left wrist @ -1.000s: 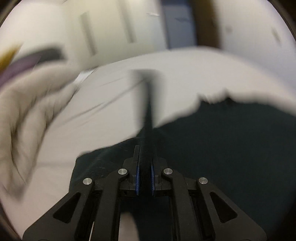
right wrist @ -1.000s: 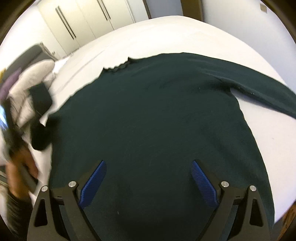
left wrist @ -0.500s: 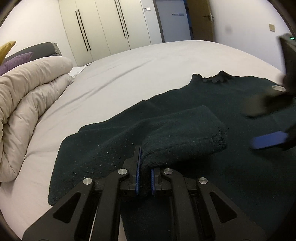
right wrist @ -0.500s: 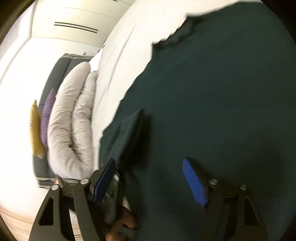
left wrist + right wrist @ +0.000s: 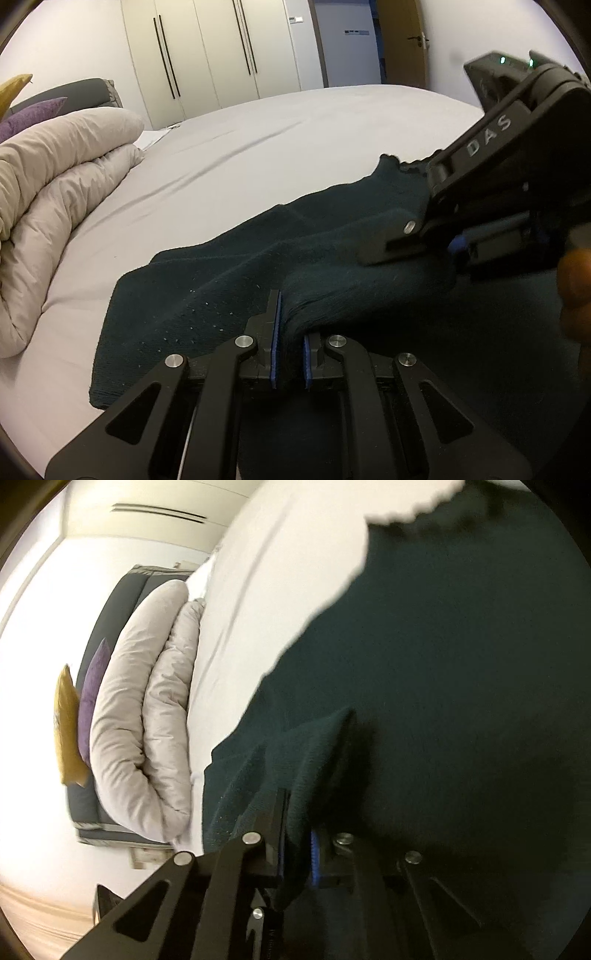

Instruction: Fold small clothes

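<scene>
Pinching folded sleeve (image 5: pixel 369 273) both tongs: left (image 5: pixel 290 350) level, right (image 5: pixel 297 853) rolled sideways.

My right tongs (image 5: pixel 295 843) pinch a fold of the dark green sweater (image 5: pixel 461 672). It spreads ahead over the white bed (image 5: pixel 258 590). A rolled duvet (image 5: pixel 147 716) lies to their left.

The dark green sweater (image 5: pixel 207 295) was seen as matt, fuzzy knitted cloth. The bed sheet (image 5: pixel 258 155) appeared smooth, the duvet (image 5: pixel 55 184) slightly shiny, and the left gripper (image 5: pixel 290 354) matt black plastic with metal screws.
</scene>
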The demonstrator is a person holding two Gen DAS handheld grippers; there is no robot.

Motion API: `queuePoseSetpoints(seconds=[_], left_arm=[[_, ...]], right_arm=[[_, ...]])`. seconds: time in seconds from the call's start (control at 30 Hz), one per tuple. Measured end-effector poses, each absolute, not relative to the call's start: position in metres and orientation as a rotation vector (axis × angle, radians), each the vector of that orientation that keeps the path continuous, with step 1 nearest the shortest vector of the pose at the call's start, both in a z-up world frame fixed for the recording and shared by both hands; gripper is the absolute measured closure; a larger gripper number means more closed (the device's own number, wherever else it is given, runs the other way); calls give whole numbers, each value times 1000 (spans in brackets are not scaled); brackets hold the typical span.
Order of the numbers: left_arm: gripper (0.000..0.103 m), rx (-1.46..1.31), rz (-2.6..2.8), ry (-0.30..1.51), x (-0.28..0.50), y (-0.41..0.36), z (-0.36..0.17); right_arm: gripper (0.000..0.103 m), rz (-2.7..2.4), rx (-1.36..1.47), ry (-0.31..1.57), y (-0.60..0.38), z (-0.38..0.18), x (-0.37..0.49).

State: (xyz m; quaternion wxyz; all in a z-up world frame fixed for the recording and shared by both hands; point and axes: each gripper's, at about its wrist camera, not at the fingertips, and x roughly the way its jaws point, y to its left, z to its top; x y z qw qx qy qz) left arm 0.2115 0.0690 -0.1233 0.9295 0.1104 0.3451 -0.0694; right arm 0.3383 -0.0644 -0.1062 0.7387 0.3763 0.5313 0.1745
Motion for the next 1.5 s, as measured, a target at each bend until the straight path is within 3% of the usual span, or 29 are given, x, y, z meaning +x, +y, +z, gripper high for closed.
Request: queuePoseSetpoints(seconds=[0.13, 0.17, 0.2, 0.23, 0.27, 0.33, 0.5, 0.53, 0.6, 0.77, 1.23, 1.33, 1.5], left_arm=[[78, 187, -178, 655, 198, 67, -107], [67, 173, -182, 634, 194, 68, -102], [39, 147, -185, 599, 189, 72, -95], [26, 106, -173, 543, 183, 80, -82], [17, 68, -160, 486, 178, 89, -72], [14, 10, -125, 401, 173, 110, -52], [18, -132, 56, 458, 209, 176, -49], [23, -200, 72, 504, 220, 194, -55], [45, -270, 77, 567, 235, 211, -63], [68, -213, 27, 667, 260, 193, -81], [70, 140, -189, 669, 257, 88, -106], [70, 302, -150, 739, 263, 68, -128], [69, 320, -113, 819, 275, 67, -147]], right_arm=[[94, 331, 748, 1098, -88, -83, 334], [94, 312, 738, 1075, -99, -76, 332], [94, 298, 733, 1061, -108, -71, 330], [94, 270, 727, 1041, -122, -65, 328], [94, 252, 725, 1032, -133, -63, 325], [94, 208, 720, 1018, -154, -60, 322], [94, 84, 697, 1010, -201, -65, 316], [94, 69, 704, 1009, -209, -67, 314], [94, 46, 719, 1007, -227, -71, 307], [94, 7, 751, 1018, -247, -87, 297], [94, 7, 774, 1039, -251, -94, 272], [94, 12, 759, 1030, -249, -87, 271], [95, -15, 843, 1045, -265, -103, 272]])
